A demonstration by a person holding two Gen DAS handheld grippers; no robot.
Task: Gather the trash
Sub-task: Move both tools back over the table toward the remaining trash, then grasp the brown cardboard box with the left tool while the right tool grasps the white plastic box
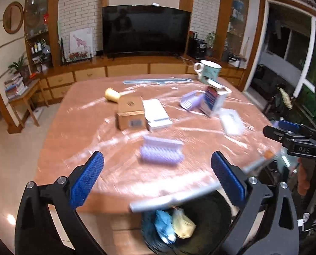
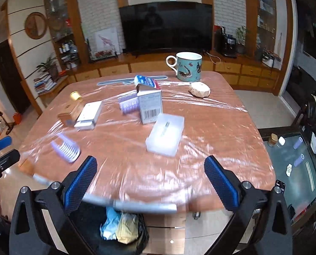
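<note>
A black trash bin (image 1: 213,218) (image 2: 142,231) stands on the floor below the table's near edge, with crumpled blue and yellow trash (image 1: 174,223) (image 2: 119,227) inside. A long grey stick (image 1: 170,200) (image 2: 141,206), blurred and with a brownish end, hangs across just above the bin. My left gripper (image 1: 158,174) is open over it, and no pad presses on it. My right gripper (image 2: 151,182) is likewise open with nothing between its fingers. Each gripper shows at the edge of the other's view: the right gripper (image 1: 281,130) and the left gripper (image 2: 5,150).
The plastic-covered table (image 1: 77,140) (image 2: 221,127) carries a cardboard box (image 1: 130,112), a white box (image 2: 87,114), purple brushes (image 1: 161,150) (image 2: 67,148), a carton (image 2: 149,104), a clear case (image 2: 165,137), a mug (image 2: 188,67), a paper cup (image 1: 112,94) and a wrapped bun (image 2: 199,89). A glass side table (image 2: 295,170) stands at the right.
</note>
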